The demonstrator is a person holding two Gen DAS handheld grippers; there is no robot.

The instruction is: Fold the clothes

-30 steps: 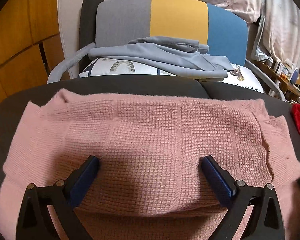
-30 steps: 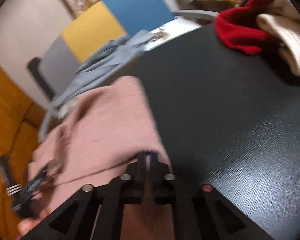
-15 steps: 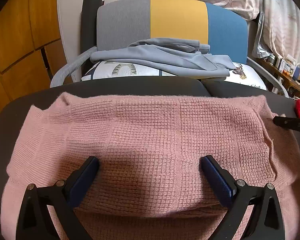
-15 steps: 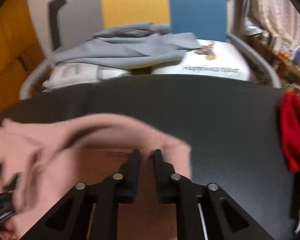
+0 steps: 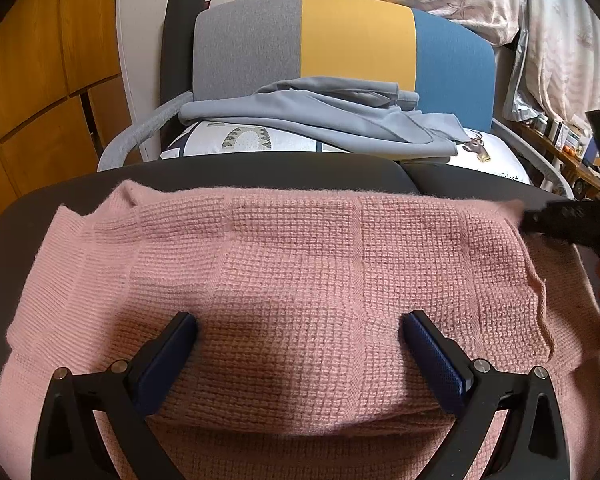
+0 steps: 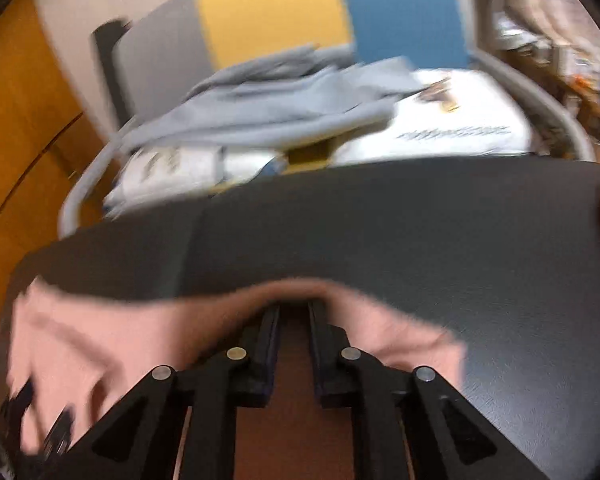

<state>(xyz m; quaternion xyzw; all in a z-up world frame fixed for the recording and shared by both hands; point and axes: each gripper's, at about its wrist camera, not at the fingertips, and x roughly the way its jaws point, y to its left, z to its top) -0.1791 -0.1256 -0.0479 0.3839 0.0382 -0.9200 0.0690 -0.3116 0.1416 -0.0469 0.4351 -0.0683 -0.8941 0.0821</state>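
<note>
A grey garment (image 5: 324, 120) lies over white cushions (image 5: 248, 144) on a tricolour chair (image 5: 356, 40).

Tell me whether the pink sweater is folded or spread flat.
Partly folded. On the pink sweater a doubled layer ends in a thick rolled edge near the left hand-held gripper, with more knit beneath.

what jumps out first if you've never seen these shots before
The pink knit sweater dominates, spread across the dark table and filling the left wrist view, with the left gripper wide open over it. Behind the table stands a chair with a grey, yellow and blue back, a grey garment draped on it. In the blurred right wrist view, the right gripper pinches the sweater's edge.
</note>
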